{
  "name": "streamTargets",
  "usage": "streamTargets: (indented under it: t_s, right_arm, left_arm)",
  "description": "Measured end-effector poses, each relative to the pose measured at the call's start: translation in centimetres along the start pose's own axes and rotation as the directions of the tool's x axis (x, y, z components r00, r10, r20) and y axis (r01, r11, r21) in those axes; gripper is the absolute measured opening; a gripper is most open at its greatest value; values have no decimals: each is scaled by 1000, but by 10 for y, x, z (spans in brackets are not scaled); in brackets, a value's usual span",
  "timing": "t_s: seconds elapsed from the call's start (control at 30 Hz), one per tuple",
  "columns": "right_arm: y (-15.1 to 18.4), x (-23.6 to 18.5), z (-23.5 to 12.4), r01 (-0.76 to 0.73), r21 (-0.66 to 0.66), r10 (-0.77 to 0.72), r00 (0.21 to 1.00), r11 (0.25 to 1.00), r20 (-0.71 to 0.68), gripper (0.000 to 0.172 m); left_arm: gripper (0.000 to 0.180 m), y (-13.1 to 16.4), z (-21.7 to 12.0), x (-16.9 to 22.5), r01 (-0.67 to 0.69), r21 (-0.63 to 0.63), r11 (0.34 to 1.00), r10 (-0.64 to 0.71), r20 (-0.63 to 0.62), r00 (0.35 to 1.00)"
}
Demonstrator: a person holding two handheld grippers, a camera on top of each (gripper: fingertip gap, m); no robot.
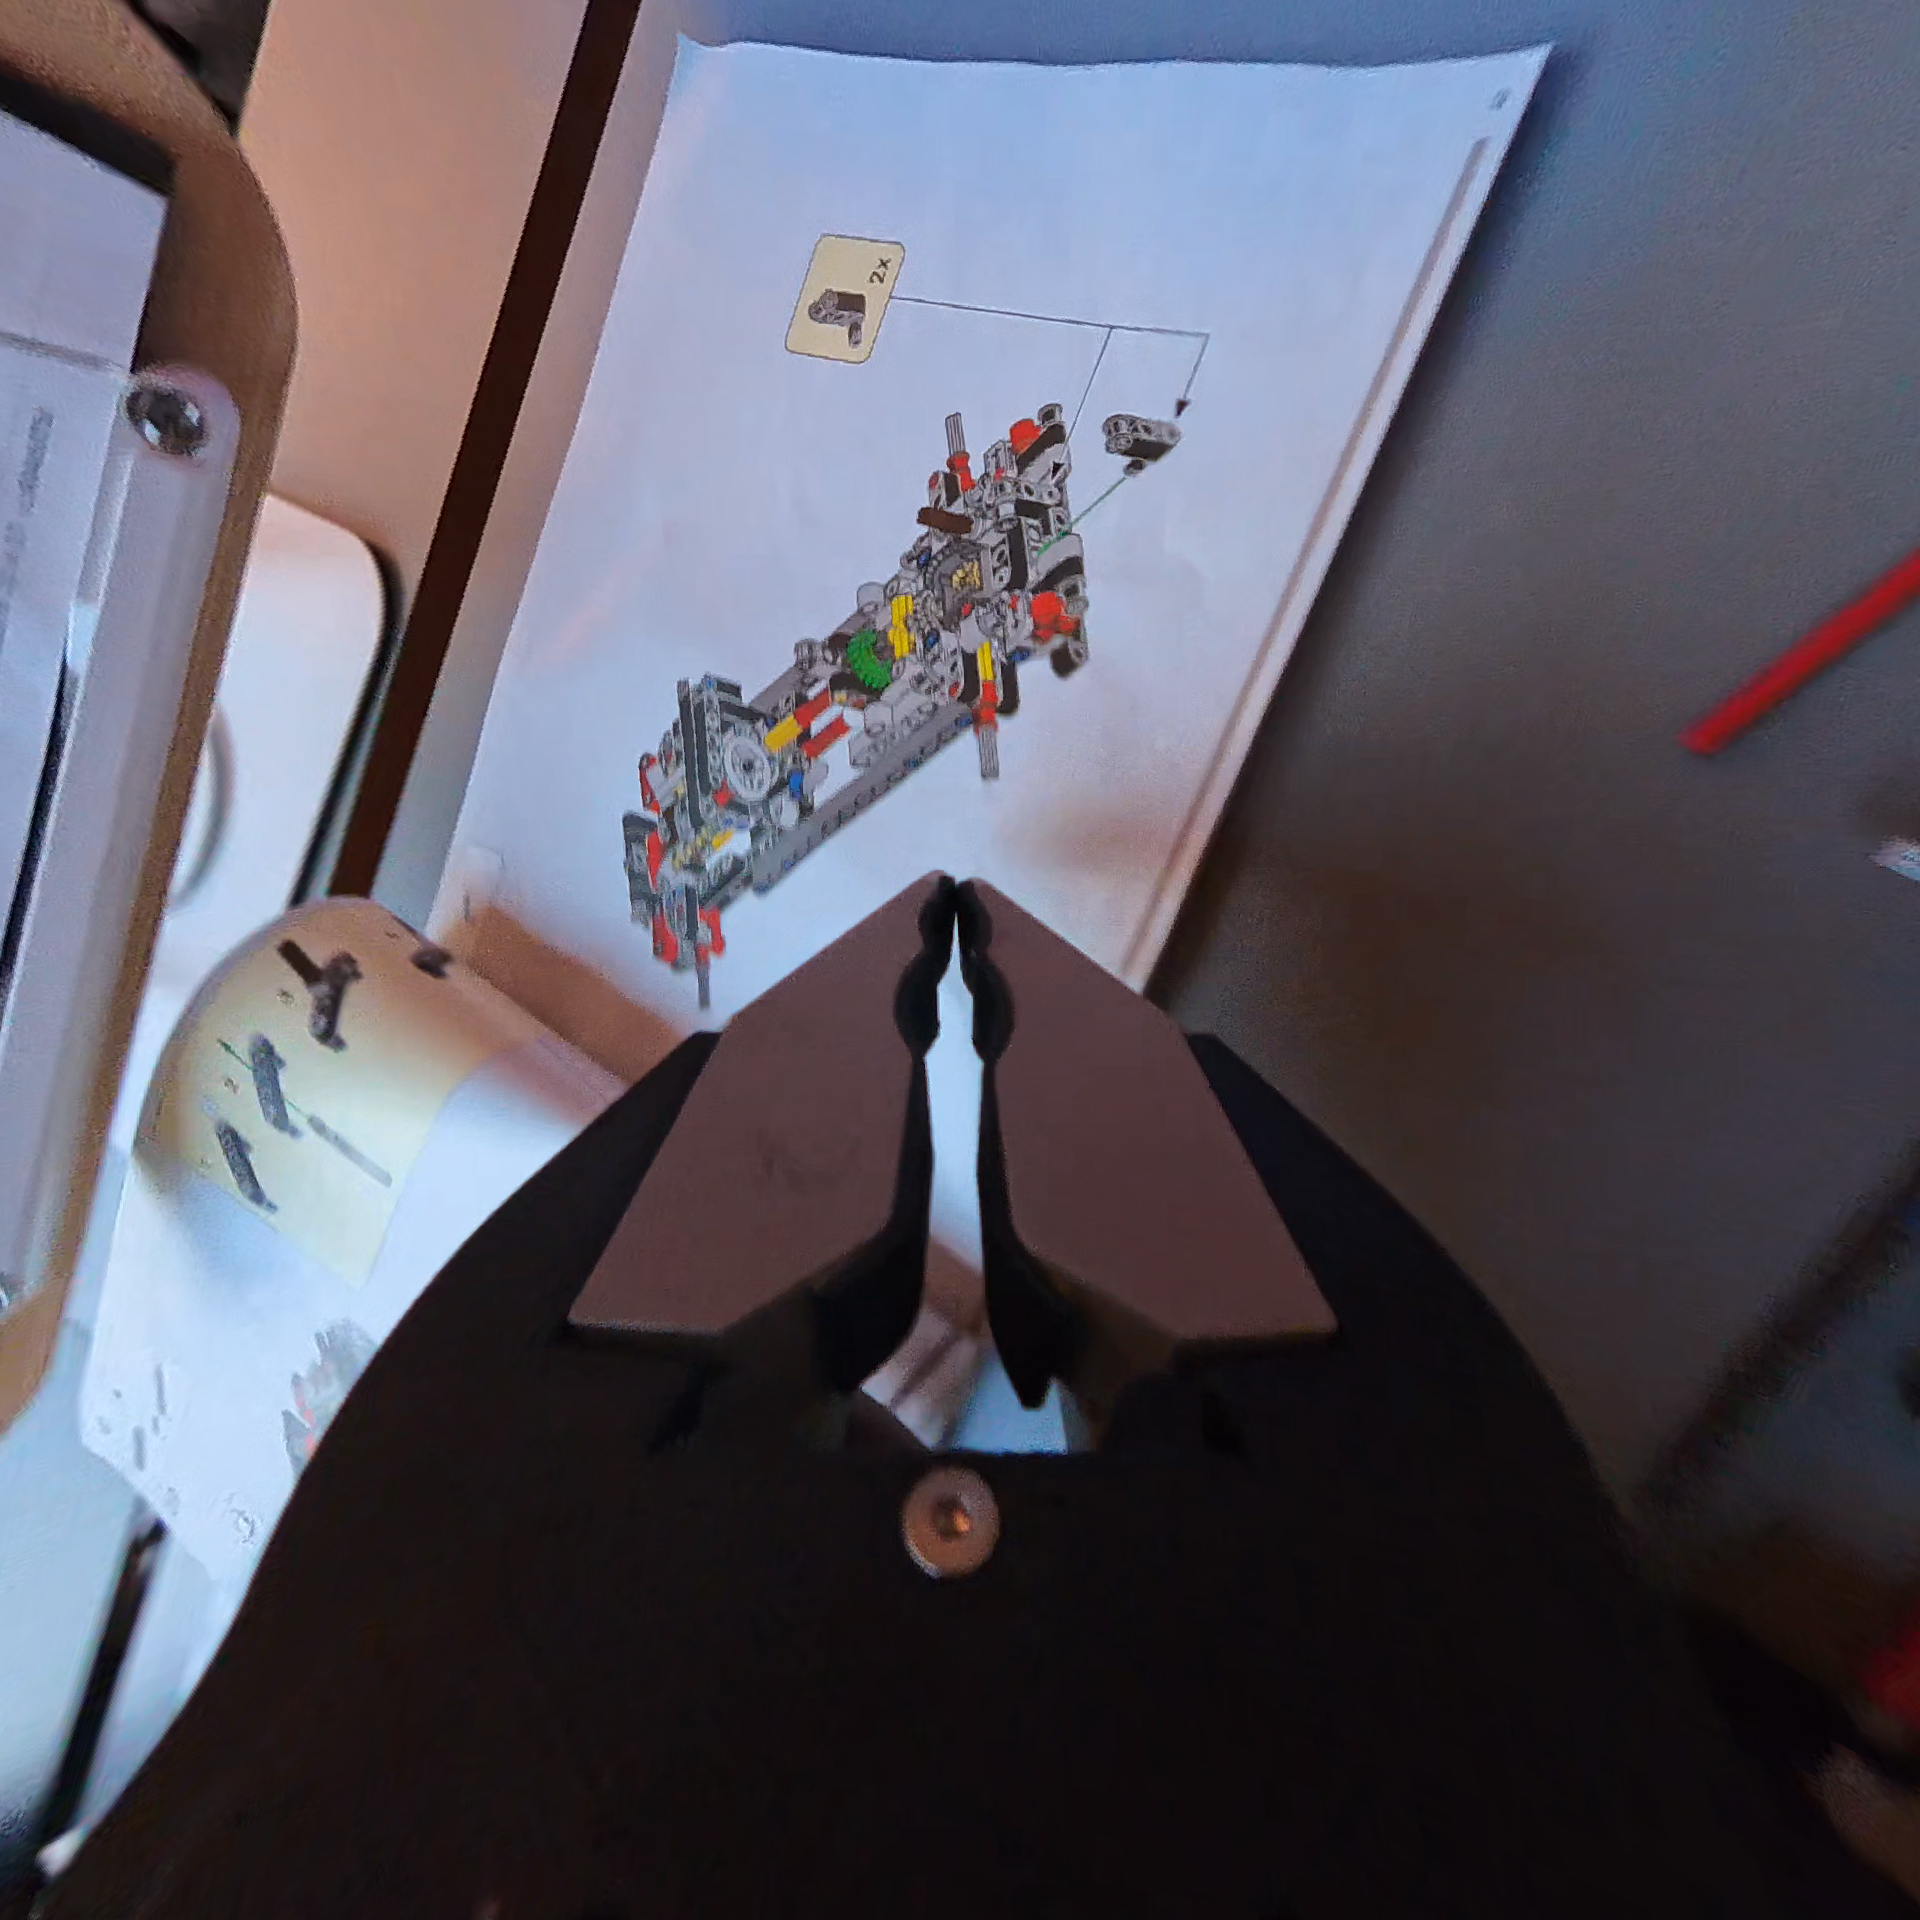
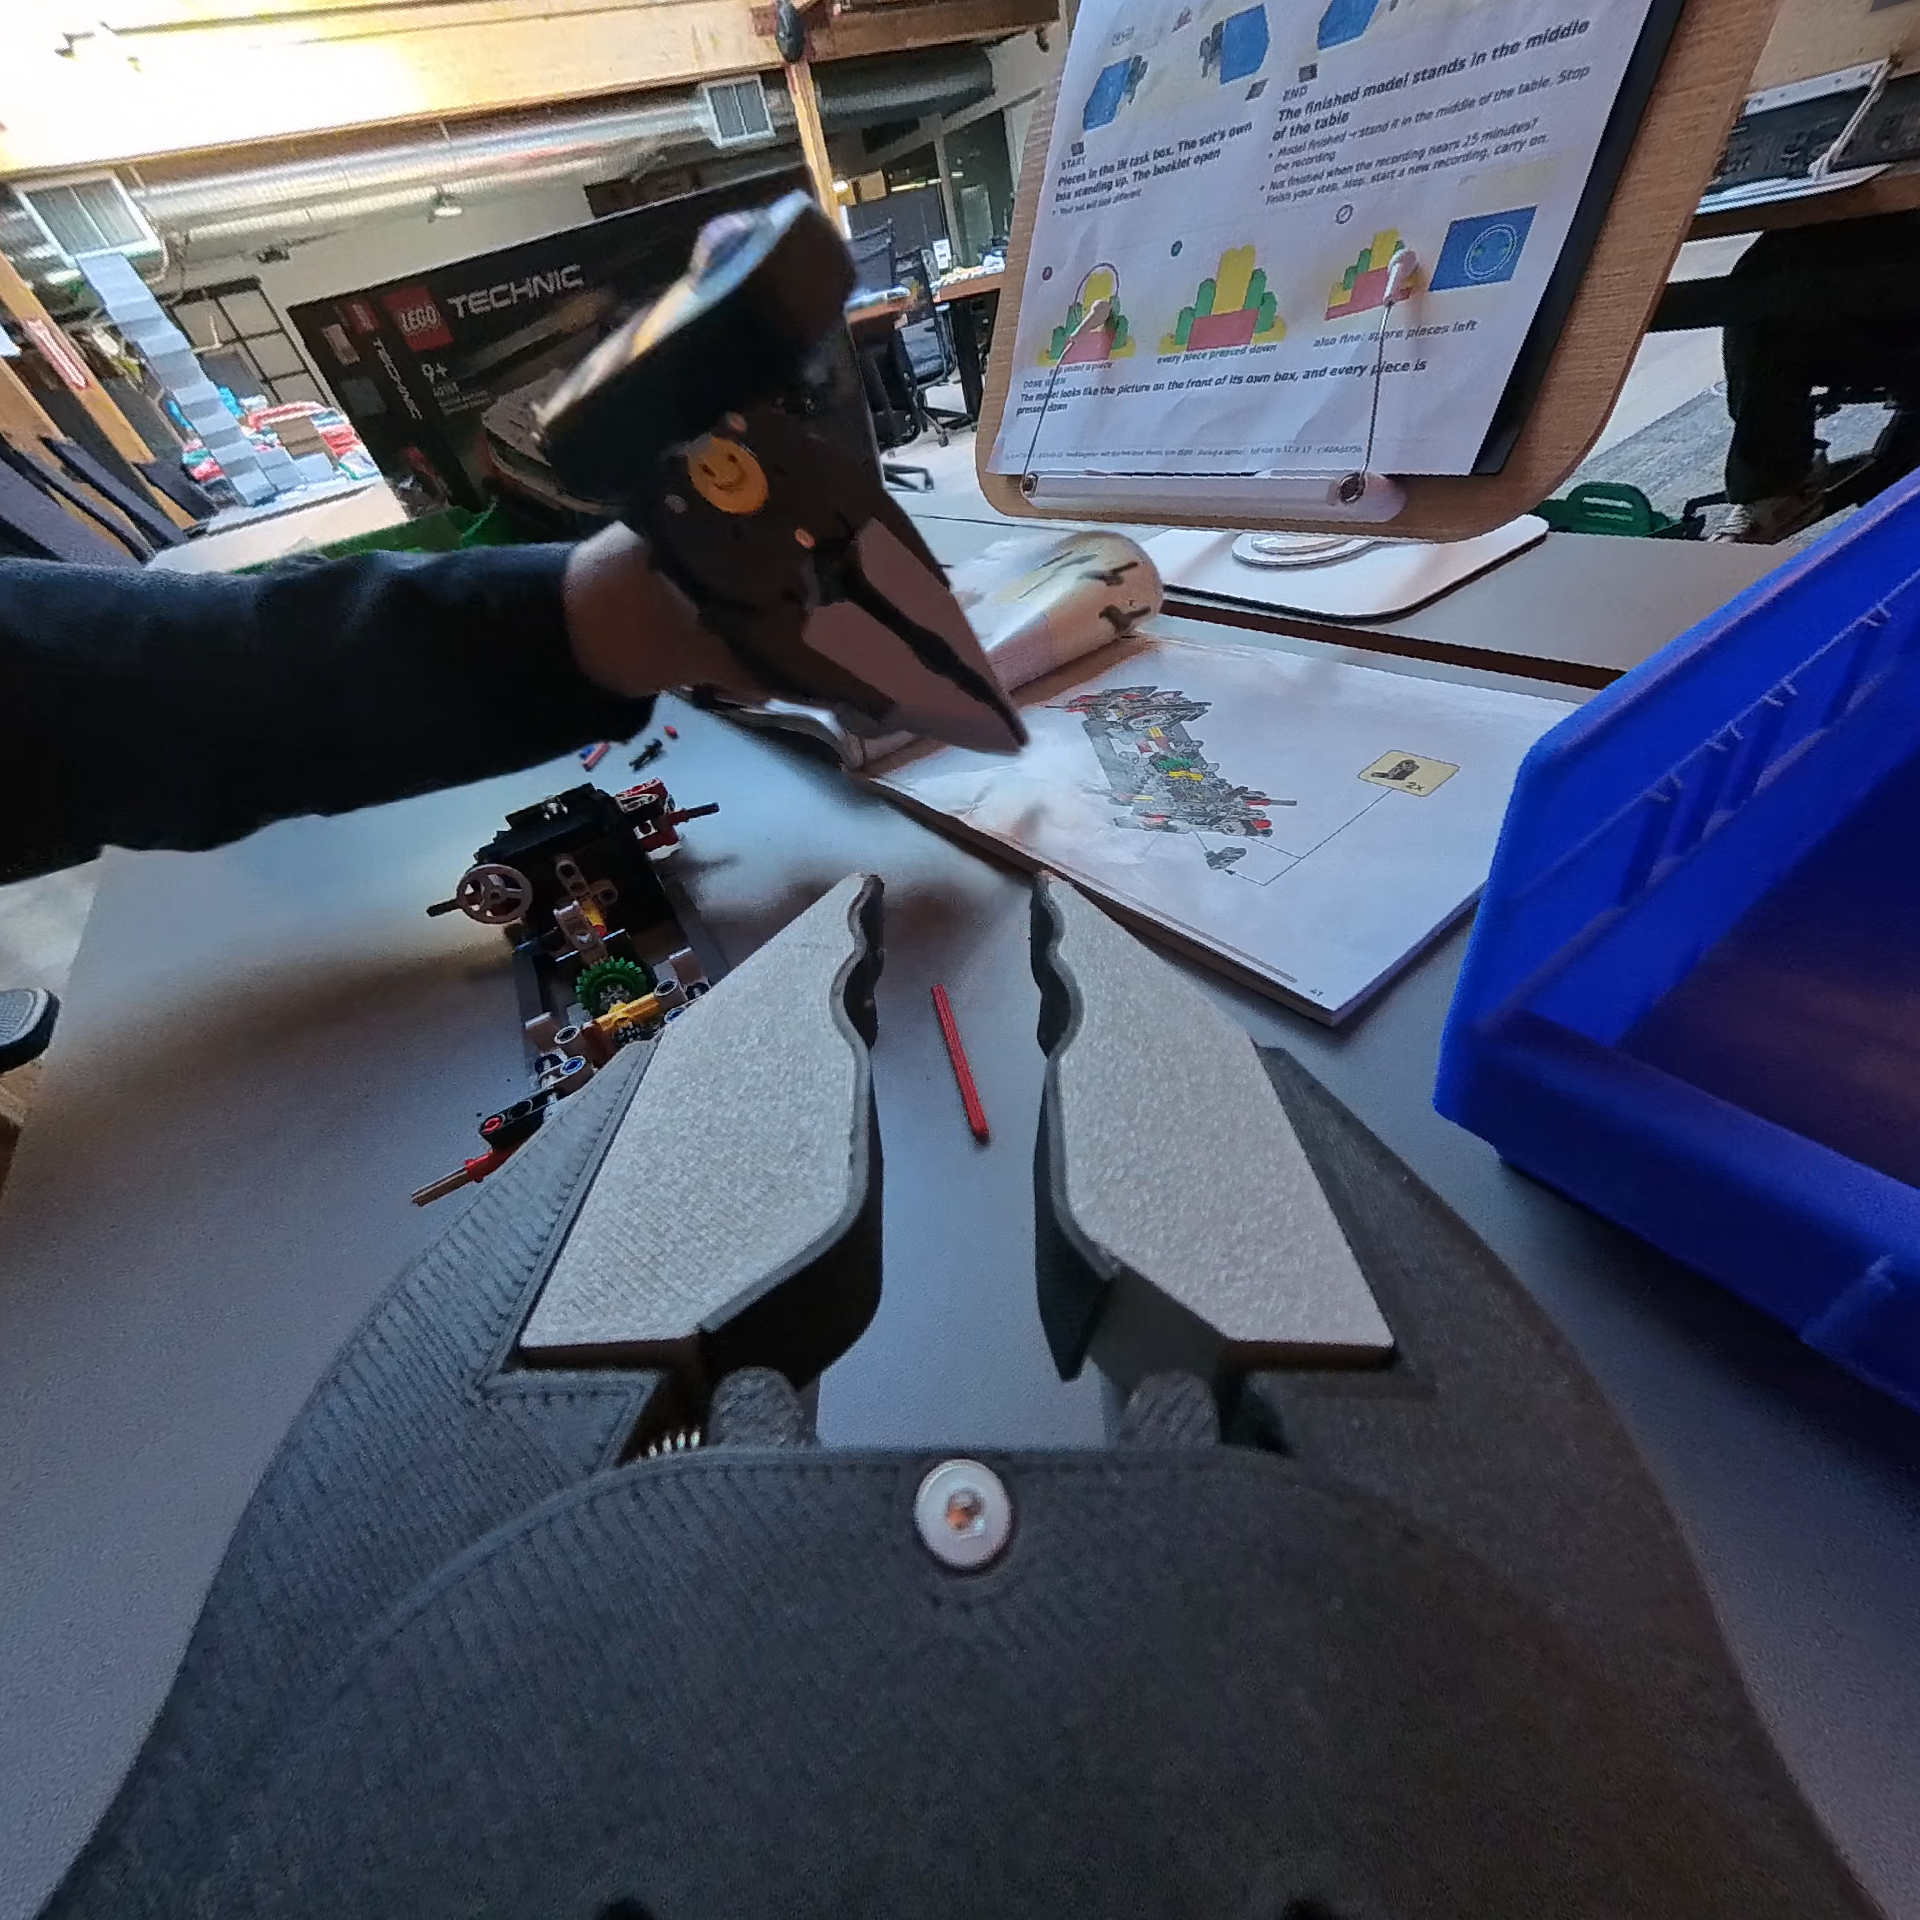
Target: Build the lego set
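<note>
A dark sleeve (image 2: 260, 686) reaches in from the left, its hand on the left gripper (image 2: 1013, 740). That gripper's fingertips meet with nothing between them, and its tip hangs over the open booklet (image 1: 1039, 208), near the printed drawing of the model; whether the tip touches the page is unclear. The turned pages curl up in a roll (image 1: 343, 1039) on the booklet's far side. Below the sleeve, a part-built model (image 2: 582, 914) with a green gear lies on the grey table (image 2: 260, 1299). Right of it, the right gripper (image 2: 956, 914) hovers low over the table, jaws a narrow way apart and gripping nothing. A red rod (image 2: 961, 1060) lies flat on the table between its fingers, clear of both pads. Behind the booklet stands a wooden sheet holder (image 2: 1662, 260). At far right sits a blue bin (image 2: 1714, 987).
</note>
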State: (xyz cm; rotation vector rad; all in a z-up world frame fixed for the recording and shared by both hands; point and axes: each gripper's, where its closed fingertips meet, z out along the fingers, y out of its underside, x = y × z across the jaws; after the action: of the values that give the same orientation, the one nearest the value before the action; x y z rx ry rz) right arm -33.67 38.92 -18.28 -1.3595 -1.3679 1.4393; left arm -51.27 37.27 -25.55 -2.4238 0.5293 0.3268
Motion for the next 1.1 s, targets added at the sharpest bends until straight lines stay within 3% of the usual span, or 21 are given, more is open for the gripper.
streamTargets:
  t_s: [0.07,0.1,0.13,0.27,0.33,0.43,0.53,0.57,0.6,0.63,0.7,0.77,0.83,0.9,1.0,1.03,1.1]
  right_arm:
    - [-1,-1,-1,0,7,0,1000,1000,1,26]
    - [-2,-1,-1,-1,10,1,1000,1000,3,26]
    - [-2,-1,-1,-2,11,2,1000,1000,6,26]
    - [-1,-4,4,2,-2,-2,1000,1000,26,26]
    - [1,-6,6,12,-14,-12,999,1000,30,26]
    - [3,-7,8,22,-28,-21,999,999,30,26]
    - [3,-6,7,15,-26,-15,1000,1000,23,26]
    - [3,-5,6,11,-23,-11,1000,1000,20,26]
    - [3,-5,5,7,-19,-7,1000,1000,17,26]
    - [3,-4,4,3,-15,-3,1000,1000,13,25]
    - [2,-3,3,-5,-6,5,1000,1000,9,25]
    - [1,-2,2,-6,0,6,1000,1000,5,25]
    - [1,-2,3,-9,-1,9,1000,1000,8,25]
    - [2,-2,5,-9,-10,9,1000,1000,14,25]
    - [5,-4,5,-2,-23,2,1000,1000,14,25]
    - [4,-4,4,0,-21,0,1000,1000,12,25]
    - [3,-5,2,-3,-8,3,1000,1000,10,25]
  left_arm:
    - [0,9,-30,-6,72,37,997,-69,-74,995]
    - [11,20,-46,-18,110,31,993,-107,-88,990]
    - [43,37,-61,-36,153,6,988,-152,-69,986]
    - [62,125,-111,-101,195,-130,972,-198,-7,980]
    - [65,155,-123,-111,185,-141,973,-188,-7,982]
    - [71,166,-120,-99,163,-92,982,-167,-42,985]
    - [76,168,-93,-91,73,-75,994,-72,16,997]
    - [69,172,-78,-87,41,-97,994,-39,22,999]
    - [39,177,-63,-86,13,-142,990,-8,39,999]
    - [0,172,-54,-96,4,-140,990,12,112,994]
    - [0,144,-53,-121,-36,-135,990,73,282,957]
    - [0,72,-75,-134,-110,19,994,91,431,898]
    - [0,-7,-95,-119,-246,164,955,129,517,846]
    - [0,-61,-86,-80,-352,207,913,204,515,832]
    - [0,-83,-33,-16,-465,138,874,363,450,816]
    - [0,-83,-19,0,-532,96,841,436,463,772]
    - [0,-83,-10,30,-695,17,718,587,521,620]
